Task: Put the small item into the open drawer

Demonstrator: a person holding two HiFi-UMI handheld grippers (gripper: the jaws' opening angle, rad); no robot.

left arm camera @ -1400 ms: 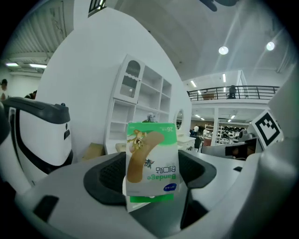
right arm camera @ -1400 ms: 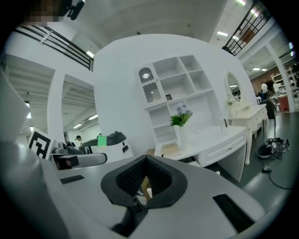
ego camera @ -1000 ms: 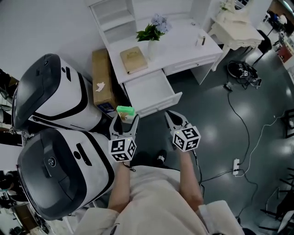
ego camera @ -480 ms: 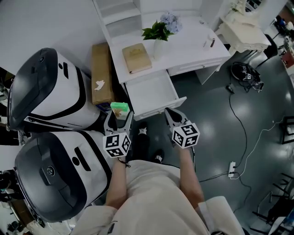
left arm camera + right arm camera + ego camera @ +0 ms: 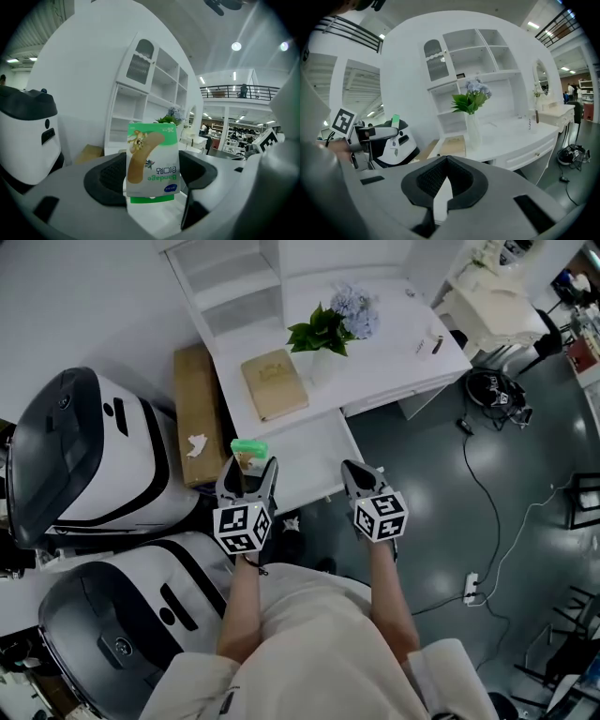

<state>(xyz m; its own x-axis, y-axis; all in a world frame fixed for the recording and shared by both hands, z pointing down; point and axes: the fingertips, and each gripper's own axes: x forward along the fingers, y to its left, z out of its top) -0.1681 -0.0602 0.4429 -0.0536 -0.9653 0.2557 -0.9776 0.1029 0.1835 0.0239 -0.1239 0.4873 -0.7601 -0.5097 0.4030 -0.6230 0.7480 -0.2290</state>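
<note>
Your left gripper point(image 5: 152, 174) was clamped on the small green-and-white bandage packet point(image 5: 152, 159), which stood upright between the jaws with its print upside down in the left gripper view. In the head view the left gripper point(image 5: 248, 472) sat just left of centre, with the packet point(image 5: 249, 447) sticking up from its tips. Over the last second you had closed in on the white desk point(image 5: 394, 352). The packet, which had hung short of the open white drawer point(image 5: 305, 460) near its lower left corner, now lay at the drawer's left edge. Whether it was over the drawer's floor or just outside the left wall could not be told from above. Your right gripper point(image 5: 357, 474) had its jaws together on nothing point(image 5: 443, 180) and had come up level with the drawer's right front corner. The tan book point(image 5: 274, 382) and the vase of green leaves and pale blue flowers point(image 5: 330, 326) stood on the desktop above the drawer, well apart from the packet. The carry looked nearly done. What remained was probably a short shift to the right over the drawer, then a release.
</note>
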